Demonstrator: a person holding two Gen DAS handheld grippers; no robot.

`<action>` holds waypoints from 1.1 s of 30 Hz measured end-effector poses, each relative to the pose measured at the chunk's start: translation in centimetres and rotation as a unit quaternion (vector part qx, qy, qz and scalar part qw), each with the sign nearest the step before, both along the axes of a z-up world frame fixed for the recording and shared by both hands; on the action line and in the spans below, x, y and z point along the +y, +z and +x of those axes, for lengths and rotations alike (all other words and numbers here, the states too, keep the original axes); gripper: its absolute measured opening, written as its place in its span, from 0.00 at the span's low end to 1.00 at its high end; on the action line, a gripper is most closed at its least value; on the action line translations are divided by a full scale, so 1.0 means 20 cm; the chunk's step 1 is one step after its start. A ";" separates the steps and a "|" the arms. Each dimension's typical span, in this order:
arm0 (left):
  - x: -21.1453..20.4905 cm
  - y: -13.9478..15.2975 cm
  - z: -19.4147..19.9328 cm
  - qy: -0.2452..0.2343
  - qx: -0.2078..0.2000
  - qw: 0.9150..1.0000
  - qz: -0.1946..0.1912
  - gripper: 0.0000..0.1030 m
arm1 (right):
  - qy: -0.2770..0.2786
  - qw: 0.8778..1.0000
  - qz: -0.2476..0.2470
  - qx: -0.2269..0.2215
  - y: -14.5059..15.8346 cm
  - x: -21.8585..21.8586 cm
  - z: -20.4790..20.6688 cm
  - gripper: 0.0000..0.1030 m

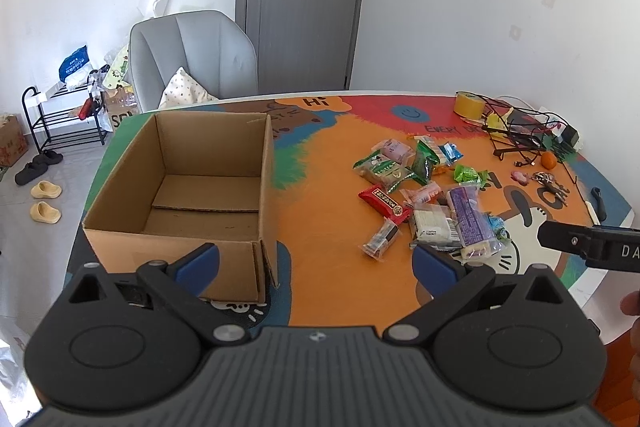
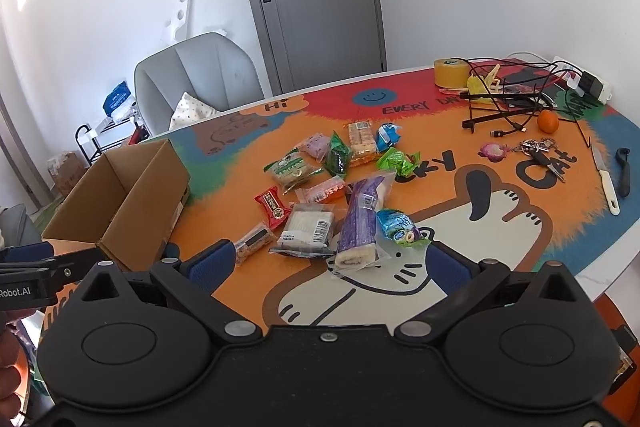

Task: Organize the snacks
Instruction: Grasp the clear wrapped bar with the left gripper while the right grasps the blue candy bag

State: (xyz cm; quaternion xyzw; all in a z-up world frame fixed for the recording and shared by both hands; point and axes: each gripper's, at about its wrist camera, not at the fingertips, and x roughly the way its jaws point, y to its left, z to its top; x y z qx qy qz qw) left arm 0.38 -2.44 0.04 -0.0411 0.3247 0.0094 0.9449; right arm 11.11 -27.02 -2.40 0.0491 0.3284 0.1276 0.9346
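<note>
An open, empty cardboard box (image 1: 188,187) stands at the table's left; it also shows in the right wrist view (image 2: 120,203). A pile of several wrapped snacks lies right of it: a red packet (image 1: 385,203) (image 2: 273,207), a long purple roll (image 1: 468,217) (image 2: 360,219), a white barcode pack (image 2: 307,227), green packs (image 1: 384,171) (image 2: 292,169). My left gripper (image 1: 316,267) is open and empty, above the table between box and pile. My right gripper (image 2: 328,267) is open and empty, just short of the purple roll.
The round table wears a colourful cartoon mat (image 2: 500,227). At its far right lie a tape roll (image 2: 450,71), a wire stand with cables (image 2: 508,99), an orange (image 2: 547,121), keys (image 2: 536,149), a knife (image 2: 606,183). A grey chair (image 1: 192,55) stands behind the table.
</note>
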 end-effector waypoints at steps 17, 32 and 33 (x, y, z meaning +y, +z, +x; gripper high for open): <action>-0.17 -0.13 0.18 -0.021 -0.004 1.000 -0.018 0.99 | -0.005 1.000 -0.002 -0.017 -0.16 -0.06 0.13 1.00; -0.25 -0.34 0.41 -0.032 0.024 0.998 -0.047 0.97 | -0.028 0.999 0.024 -0.008 -0.32 -0.18 0.30 0.79; -0.25 -0.35 0.42 -0.032 0.022 0.998 -0.047 0.97 | -0.030 0.999 0.029 -0.005 -0.33 -0.19 0.32 0.76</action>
